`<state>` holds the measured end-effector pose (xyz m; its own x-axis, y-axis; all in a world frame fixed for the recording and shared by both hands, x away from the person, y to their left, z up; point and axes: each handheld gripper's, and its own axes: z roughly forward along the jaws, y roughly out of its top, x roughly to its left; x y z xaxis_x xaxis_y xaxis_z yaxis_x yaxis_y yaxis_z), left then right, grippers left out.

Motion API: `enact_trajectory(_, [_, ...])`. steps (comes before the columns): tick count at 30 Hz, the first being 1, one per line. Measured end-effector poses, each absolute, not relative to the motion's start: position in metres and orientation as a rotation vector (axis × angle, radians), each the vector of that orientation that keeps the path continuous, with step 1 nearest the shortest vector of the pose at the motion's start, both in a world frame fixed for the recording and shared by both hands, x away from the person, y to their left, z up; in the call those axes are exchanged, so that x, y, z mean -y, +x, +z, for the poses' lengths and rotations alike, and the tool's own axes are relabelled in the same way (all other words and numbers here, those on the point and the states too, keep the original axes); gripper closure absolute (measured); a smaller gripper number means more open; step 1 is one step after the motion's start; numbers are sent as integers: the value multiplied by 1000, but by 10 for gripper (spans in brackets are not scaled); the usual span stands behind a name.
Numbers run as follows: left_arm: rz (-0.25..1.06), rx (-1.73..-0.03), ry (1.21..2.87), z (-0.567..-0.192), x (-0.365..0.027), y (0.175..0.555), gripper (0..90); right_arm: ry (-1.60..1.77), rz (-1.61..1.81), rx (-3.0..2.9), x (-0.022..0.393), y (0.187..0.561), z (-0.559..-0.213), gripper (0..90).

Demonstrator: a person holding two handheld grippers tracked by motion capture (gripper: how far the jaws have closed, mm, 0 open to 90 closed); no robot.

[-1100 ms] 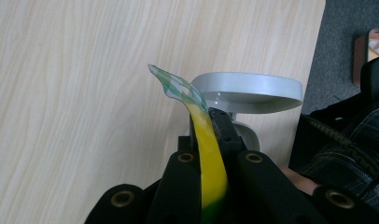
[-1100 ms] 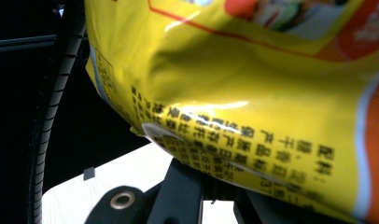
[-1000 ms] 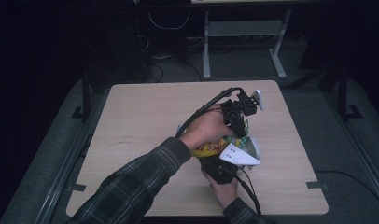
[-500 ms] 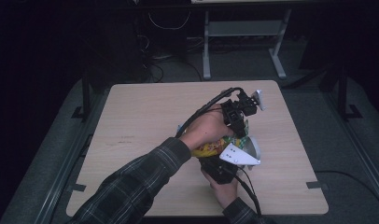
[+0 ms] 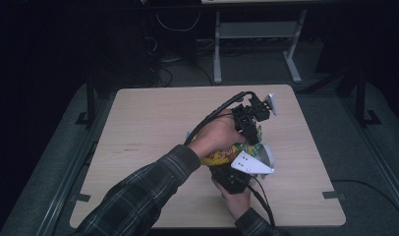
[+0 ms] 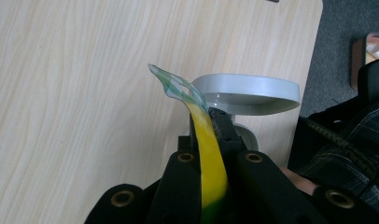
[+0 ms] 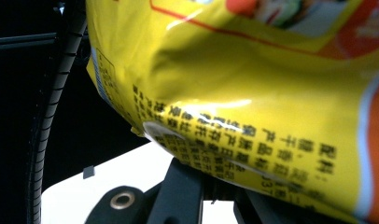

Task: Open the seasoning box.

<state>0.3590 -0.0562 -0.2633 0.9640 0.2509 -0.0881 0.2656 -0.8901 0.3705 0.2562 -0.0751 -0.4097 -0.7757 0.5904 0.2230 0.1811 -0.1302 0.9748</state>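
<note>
Wooden table (image 5: 153, 123) | both grippers clamp yellow snack bag (image 5: 218, 156) | grey bowl (image 6: 246, 95) apparently beneath

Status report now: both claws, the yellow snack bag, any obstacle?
Left claw shut on yellow snack bag edge. Right claw shut on bag bottom. Grey bowl close behind. Nothing blocking.

The yellow snack bag (image 7: 253, 93) carries lines of small black Chinese characters, seen upside down in the right gripper view; they are too blurred to read, apart from digits resembling "37".
</note>
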Motion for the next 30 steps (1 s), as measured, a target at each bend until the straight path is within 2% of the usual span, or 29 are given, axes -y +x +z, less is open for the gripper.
enact_trajectory(30, [-97, -371, 2655, -258, 34, 355, 899, 812, 1939, -1900, 68, 253, -413, 900])
